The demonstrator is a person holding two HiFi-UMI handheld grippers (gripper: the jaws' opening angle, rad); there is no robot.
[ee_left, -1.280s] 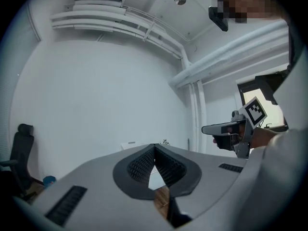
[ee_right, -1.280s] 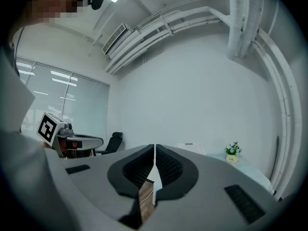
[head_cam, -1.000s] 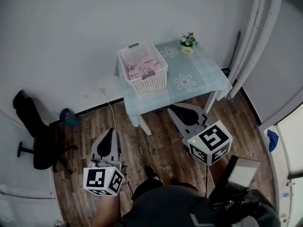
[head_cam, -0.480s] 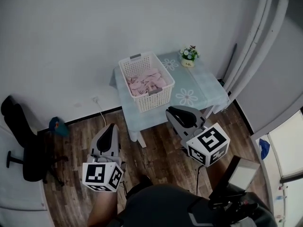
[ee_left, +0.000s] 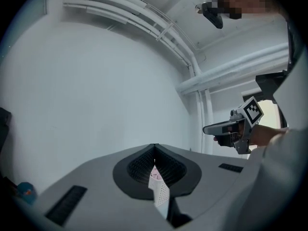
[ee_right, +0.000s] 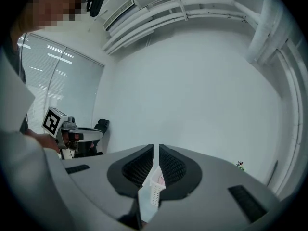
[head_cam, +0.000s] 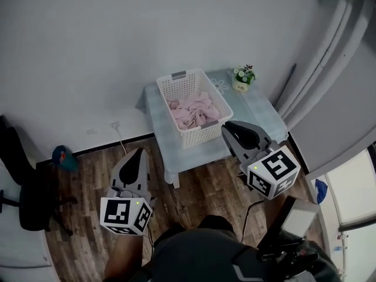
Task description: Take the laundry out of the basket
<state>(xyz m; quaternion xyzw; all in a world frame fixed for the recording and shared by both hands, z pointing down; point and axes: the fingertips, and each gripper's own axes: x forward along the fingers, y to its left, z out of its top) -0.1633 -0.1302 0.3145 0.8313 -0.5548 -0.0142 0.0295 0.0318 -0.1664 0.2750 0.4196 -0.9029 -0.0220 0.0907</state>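
**Fig. – Both tongs clenched and empty in front of the table**

Pink laundry (head_cam: 192,111) lies in the white basket (head_cam: 205,133) on the table (head_cam: 249,101), with a flower pot (head_cam: 243,78) at the rear corner. L gripper (head_cam: 139,153) and R gripper (head_cam: 230,127) have jaws pressed together on nothing. Head view: R tip overlaps the table's front edge, while L is over bare wood floor (head_cam: 88,175). An office chair (head_cam: 23,187) stands far left. Only the gripper views show the ceiling pipes (ee_left: 144,18).
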